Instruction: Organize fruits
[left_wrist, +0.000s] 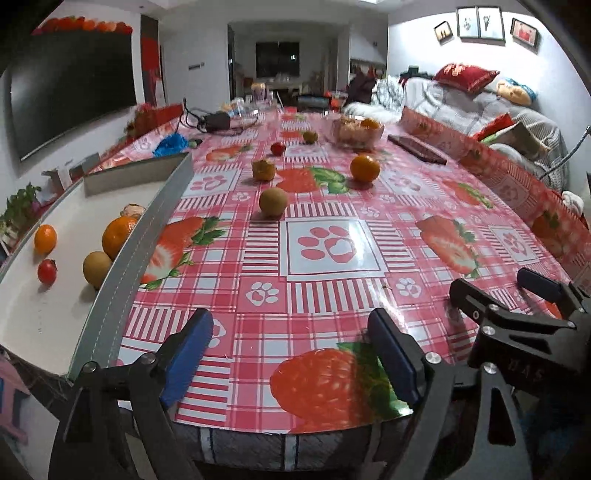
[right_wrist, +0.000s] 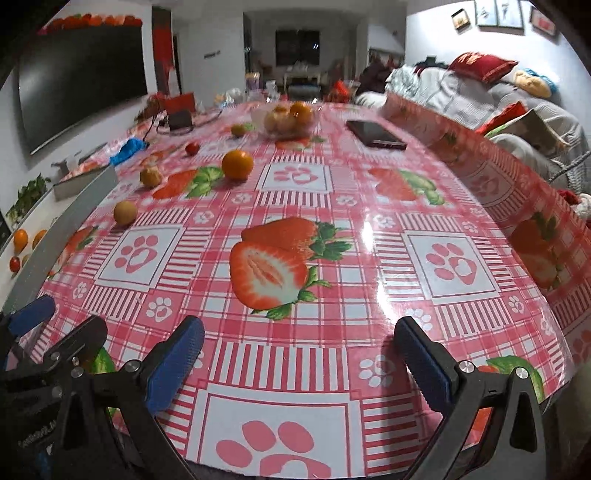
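Observation:
Loose fruit lies on the strawberry-print tablecloth: a brown round fruit (left_wrist: 272, 201), a yellowish fruit (left_wrist: 263, 170), an orange (left_wrist: 364, 168), a small tomato (left_wrist: 277, 148) and a greenish fruit (left_wrist: 310, 137). The white tray (left_wrist: 55, 306) at left holds two oranges (left_wrist: 117, 236), a brown fruit (left_wrist: 96, 268) and a tomato (left_wrist: 47, 271). A glass bowl (left_wrist: 357, 133) holds more fruit. My left gripper (left_wrist: 291, 354) is open and empty near the table's front edge. My right gripper (right_wrist: 299, 365) is open and empty beside it; it also shows in the left wrist view (left_wrist: 532, 291).
A dark phone (left_wrist: 416, 148) lies at the back right of the table. A blue crumpled bag (left_wrist: 170, 144) and a black charger with cables (left_wrist: 216, 120) sit at the back left. A sofa with cushions (left_wrist: 480, 96) runs along the right; a TV (left_wrist: 70, 92) hangs left.

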